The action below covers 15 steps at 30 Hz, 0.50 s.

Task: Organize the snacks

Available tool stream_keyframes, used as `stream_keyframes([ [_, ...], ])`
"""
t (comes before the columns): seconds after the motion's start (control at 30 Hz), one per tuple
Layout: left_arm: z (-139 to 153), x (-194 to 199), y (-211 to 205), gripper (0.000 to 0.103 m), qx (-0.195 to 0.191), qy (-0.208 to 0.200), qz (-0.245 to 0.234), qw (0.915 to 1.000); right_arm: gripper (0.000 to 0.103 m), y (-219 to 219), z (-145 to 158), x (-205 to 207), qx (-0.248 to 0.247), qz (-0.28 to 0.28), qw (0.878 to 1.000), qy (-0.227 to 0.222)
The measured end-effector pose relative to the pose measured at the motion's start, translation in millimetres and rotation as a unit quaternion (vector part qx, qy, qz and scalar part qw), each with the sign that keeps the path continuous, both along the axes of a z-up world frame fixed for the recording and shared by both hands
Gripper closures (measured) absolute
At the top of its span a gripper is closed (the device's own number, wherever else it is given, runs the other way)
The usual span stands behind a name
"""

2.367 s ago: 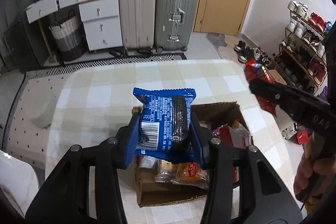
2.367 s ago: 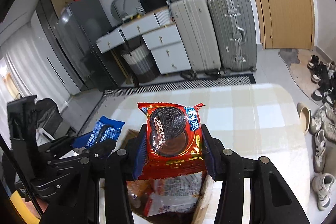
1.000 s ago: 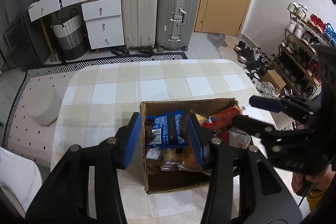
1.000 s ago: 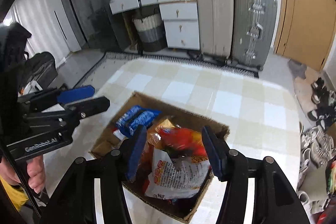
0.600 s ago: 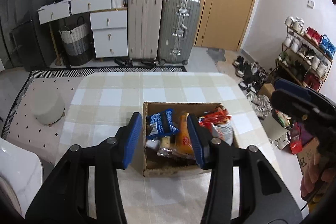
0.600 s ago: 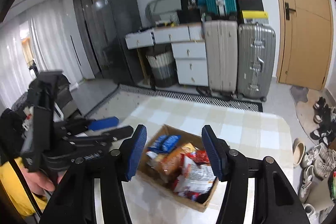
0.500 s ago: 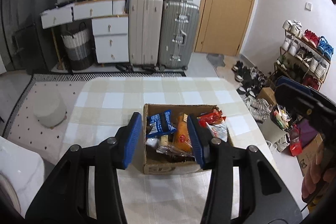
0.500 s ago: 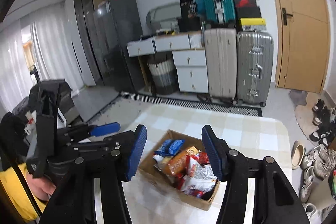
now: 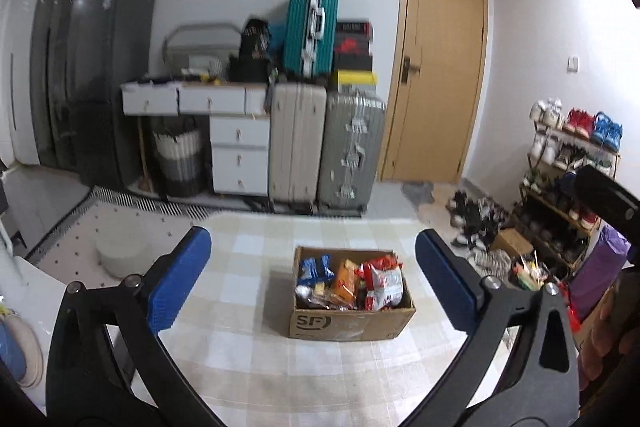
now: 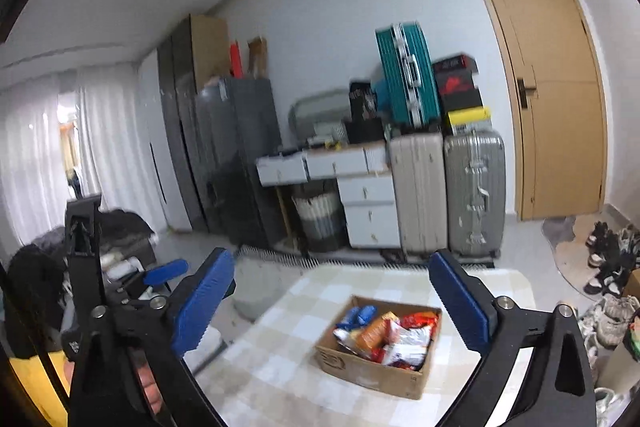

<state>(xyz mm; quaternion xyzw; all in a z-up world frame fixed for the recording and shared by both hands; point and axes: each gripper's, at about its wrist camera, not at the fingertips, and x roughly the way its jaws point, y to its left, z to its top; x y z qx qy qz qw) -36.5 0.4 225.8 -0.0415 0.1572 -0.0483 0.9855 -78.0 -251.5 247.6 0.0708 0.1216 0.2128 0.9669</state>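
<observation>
**Jaws sprang wide and empty as both grippers backed off the snack box**

Both sets of jaws were opening at this moment, and nothing lay between either pair. The left gripper framed the cardboard box from a distance, its blue pads standing far to each side of it; the right gripper did the same from a higher, more leftward angle. A second earlier each had been narrowed low over the box, the left beside a blue packet, the right over a red packet. Now those packets sat inside with the other snacks, and the box stood alone near the middle of the checked tablecloth, well apart from both tools. The room filled far more of each view than before: suitcases, drawers and door on the far wall.

I judged that the last two packets had been released and the grippers withdrawn. No loose snack showed on the cloth, so the sorting looked finished or very nearly so.
</observation>
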Motion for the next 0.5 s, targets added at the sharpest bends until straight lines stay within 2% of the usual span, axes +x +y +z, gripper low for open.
stream_keyframes([
  [0.1, 15.8, -47.3, 9.9, 0.001, 0.008, -0.028, 0.015, 0.9994, 0.001, -1.7, 15.5, -37.0, 0.010, -0.005, 0.999, -0.035],
  [0.27, 29.4, -116.1, 32.1, 0.001, -0.003, -0.053, 0.030, 0.9981, 0.000, -4.1, 29.0, -95.1, 0.022, -0.008, 0.996, -0.082],
  [0.5, 26.2, -187.1, 60.3, 0.001, -0.002, -0.069, 0.053, 0.9962, 0.000, -10.4, 20.5, -155.0, 0.027, -0.021, 0.993, -0.112],
])
